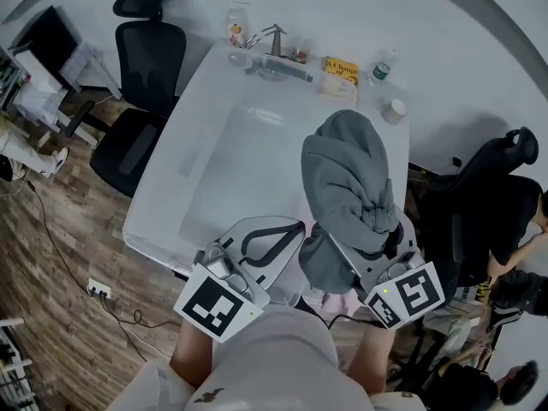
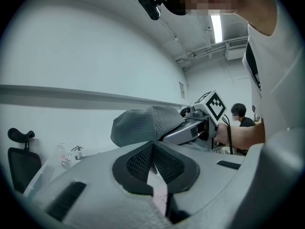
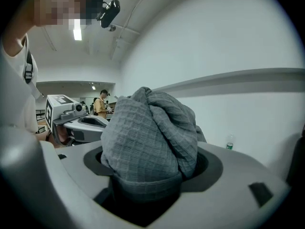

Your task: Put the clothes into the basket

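Observation:
A bunched grey garment [image 1: 351, 178] hangs above the right side of the white table [image 1: 214, 169]. My right gripper [image 1: 342, 251] is shut on its lower part, and in the right gripper view the grey cloth [image 3: 147, 137] fills the space between the jaws of that gripper [image 3: 147, 175]. My left gripper [image 1: 295, 227] is just left of it, with its jaw tips together and no cloth in them. In the left gripper view the black pads [image 2: 138, 159] of that gripper [image 2: 153, 151] meet, and the grey garment [image 2: 143, 123] shows beyond them. No basket is clearly in view.
A faucet [image 1: 270, 37], a yellow packet [image 1: 340, 68], a water bottle [image 1: 383, 67] and small jars stand along the table's far edge. A black office chair [image 1: 141, 84] is at the left. A seated person [image 1: 514, 221] is at the right. Something pink [image 1: 330, 302] lies below, between the grippers.

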